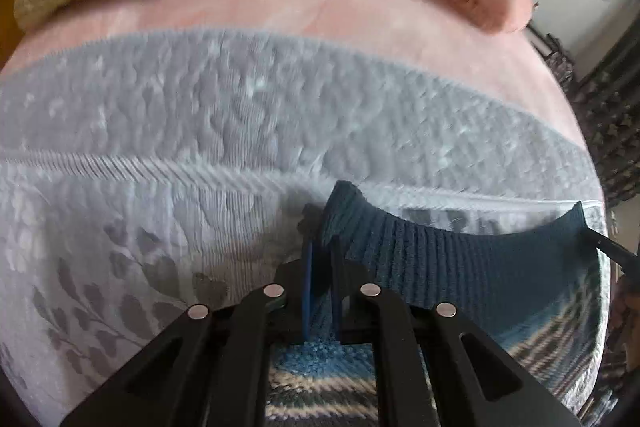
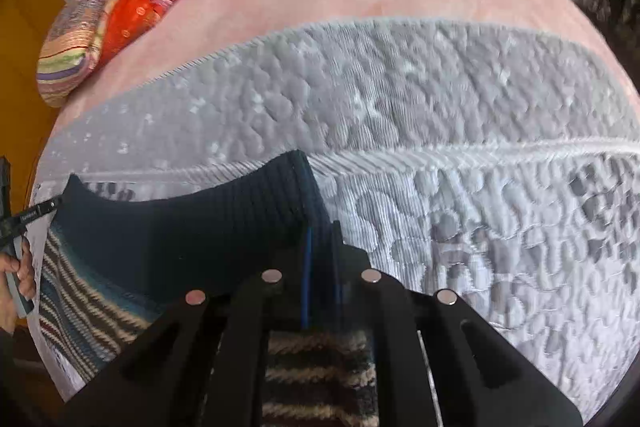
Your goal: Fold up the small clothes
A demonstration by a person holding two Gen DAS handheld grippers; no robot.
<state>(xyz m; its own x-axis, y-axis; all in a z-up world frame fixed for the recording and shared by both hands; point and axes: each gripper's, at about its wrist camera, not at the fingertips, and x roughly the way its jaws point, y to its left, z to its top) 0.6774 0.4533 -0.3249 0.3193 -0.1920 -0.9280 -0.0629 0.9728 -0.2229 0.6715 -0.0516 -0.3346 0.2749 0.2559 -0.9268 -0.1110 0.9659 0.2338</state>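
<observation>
Both grippers, left gripper [image 1: 322, 247] and right gripper [image 2: 322, 239], are pinching the knit garment's [image 1: 460, 263] dark ribbed hem over the grey quilt [image 1: 240, 115].

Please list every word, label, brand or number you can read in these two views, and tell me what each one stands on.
Nothing here reads clearly.
Small pale print on the left gripper's finger, at the edge of the right wrist view: too small and blurred to read.
Knitted sweater's dark blue ribbed hem, held by the right gripper: no label or text visible.
Grey quilted bedspread: only leaf and floral patterns, no writing.
</observation>
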